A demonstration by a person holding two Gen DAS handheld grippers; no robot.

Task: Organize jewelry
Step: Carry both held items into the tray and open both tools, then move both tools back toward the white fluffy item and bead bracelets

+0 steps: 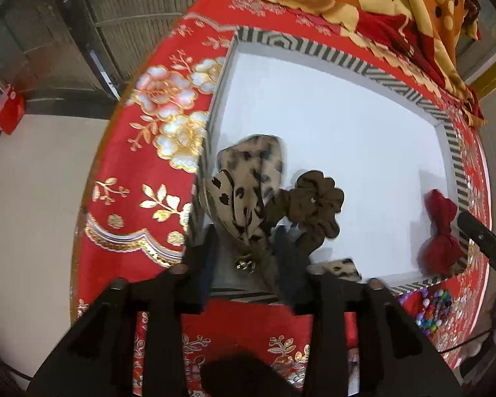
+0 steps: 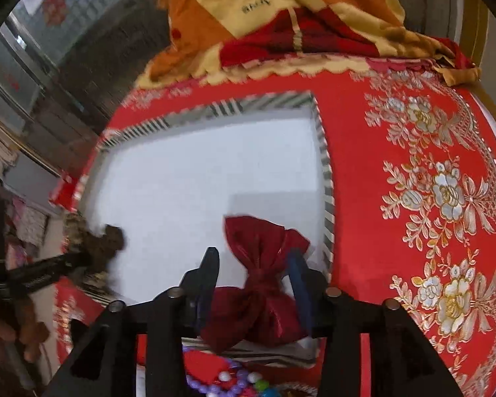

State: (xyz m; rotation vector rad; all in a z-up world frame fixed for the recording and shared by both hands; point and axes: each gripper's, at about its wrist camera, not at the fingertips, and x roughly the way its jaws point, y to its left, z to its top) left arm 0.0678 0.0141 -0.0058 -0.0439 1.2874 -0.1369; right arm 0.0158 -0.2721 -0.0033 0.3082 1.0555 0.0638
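A white tray with a striped rim [image 1: 347, 56] lies on a red embroidered cloth. In the left wrist view my left gripper [image 1: 244, 241] has its fingers around a leopard-print bow hair clip [image 1: 244, 182] at the tray's near left corner; a brown bow [image 1: 317, 205] lies beside it. In the right wrist view my right gripper [image 2: 254, 261] stands open around a dark red satin bow [image 2: 264, 274] at the tray's near right corner [image 2: 327, 198]. The red bow also shows in the left wrist view [image 1: 441, 231]. The left gripper shows at the left of the right wrist view [image 2: 66, 264].
Colourful beads [image 2: 234, 380] lie on the cloth just in front of the tray, also seen in the left wrist view [image 1: 436, 311]. A folded orange and red blanket [image 2: 281, 16] lies behind the tray. The bed edge drops off at left.
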